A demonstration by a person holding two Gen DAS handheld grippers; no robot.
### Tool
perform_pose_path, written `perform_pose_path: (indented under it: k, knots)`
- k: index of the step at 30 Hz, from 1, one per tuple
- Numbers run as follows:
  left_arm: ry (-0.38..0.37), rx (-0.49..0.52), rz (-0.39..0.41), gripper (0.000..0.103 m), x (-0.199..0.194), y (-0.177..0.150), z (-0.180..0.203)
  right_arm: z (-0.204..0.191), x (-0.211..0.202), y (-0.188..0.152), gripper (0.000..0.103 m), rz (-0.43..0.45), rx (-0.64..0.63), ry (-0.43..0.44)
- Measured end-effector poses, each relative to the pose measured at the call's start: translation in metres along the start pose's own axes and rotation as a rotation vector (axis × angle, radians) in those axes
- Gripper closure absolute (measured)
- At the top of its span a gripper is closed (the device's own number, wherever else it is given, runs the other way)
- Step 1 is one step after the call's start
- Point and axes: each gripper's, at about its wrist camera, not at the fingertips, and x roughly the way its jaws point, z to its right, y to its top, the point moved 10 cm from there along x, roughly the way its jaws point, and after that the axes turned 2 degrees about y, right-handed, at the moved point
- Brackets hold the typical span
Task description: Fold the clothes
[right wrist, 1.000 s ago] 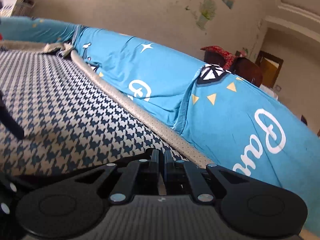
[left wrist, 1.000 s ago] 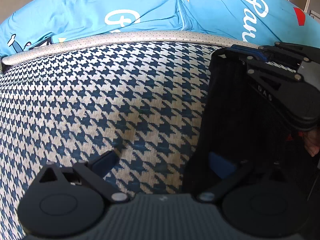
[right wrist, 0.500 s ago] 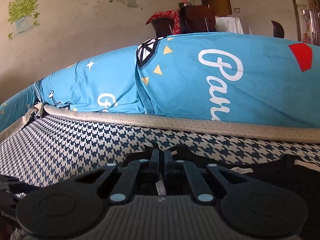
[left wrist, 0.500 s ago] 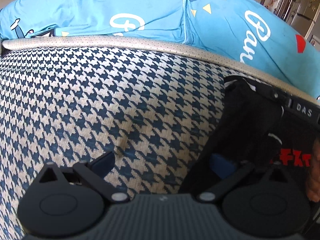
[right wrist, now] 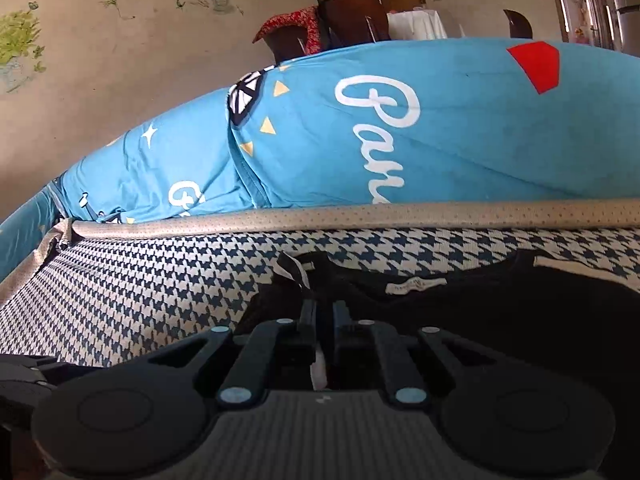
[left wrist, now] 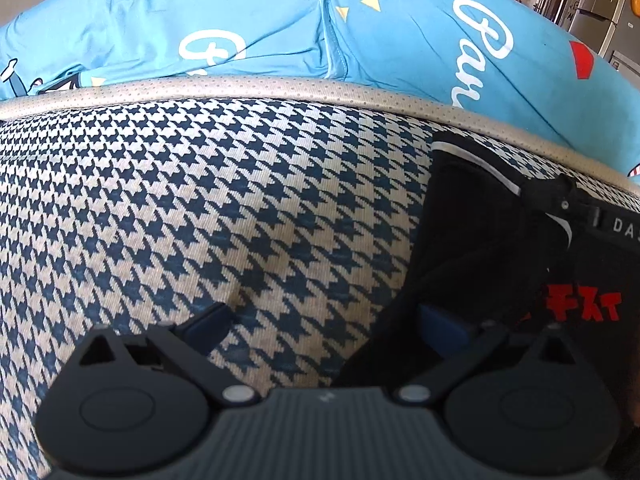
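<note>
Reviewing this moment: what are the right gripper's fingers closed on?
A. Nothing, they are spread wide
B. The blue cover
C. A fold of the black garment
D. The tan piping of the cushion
C: in the right wrist view the right gripper has its fingers nearly together, pinching the black garment that lies on the houndstooth cushion.

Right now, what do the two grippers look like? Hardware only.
Both are matte black, the same build: a ribbed grey-black body, two round discs at the base, slim linkage arms with silver pivot pins. The left gripper has blue finger pads. The right gripper has narrow black fingers; seen from the left wrist, its side carries white lettering "DA", cut off by the frame. No cables or sleeves visible.
</note>
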Motion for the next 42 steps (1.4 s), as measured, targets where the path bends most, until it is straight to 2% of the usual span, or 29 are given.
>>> perform_pose_path:
  k: [4,10,15,20,25,29,35,38,42]
  knots:
    - [-0.002,-0.006,-0.002,0.000,0.000,0.000,-0.003,0.001,0.001,0.006,0.081,0.021,-0.011,0.012]
    - [0.002,-0.005,-0.002,0.000,0.000,-0.001,-0.003,-0.013,0.007,0.009,0.080,0.021,-0.087,0.064]
    - [0.005,-0.004,-0.005,0.000,0.000,-0.001,-0.002,-0.022,0.023,0.004,0.080,-0.007,-0.172,0.042]
    - [0.007,-0.005,-0.006,0.000,-0.001,-0.003,-0.004,-0.013,0.037,-0.001,0.080,-0.062,-0.123,0.055]
    - [0.019,-0.016,0.002,0.000,-0.004,-0.002,-0.010,-0.014,0.046,-0.001,0.091,-0.111,-0.058,0.161]
    - [0.030,-0.026,0.020,0.000,-0.010,0.001,-0.015,-0.013,0.053,0.007,0.092,-0.099,0.098,0.286]
    - [0.070,-0.057,0.053,0.000,-0.020,0.006,-0.023,-0.028,0.061,0.022,0.092,-0.048,0.225,0.453]
    - [0.090,-0.059,0.069,0.000,-0.021,0.007,-0.025,-0.039,0.065,0.026,0.092,-0.018,0.223,0.492]
    - [0.130,-0.028,0.076,0.000,-0.016,0.006,-0.023,-0.047,0.073,0.026,0.092,0.013,0.220,0.500]
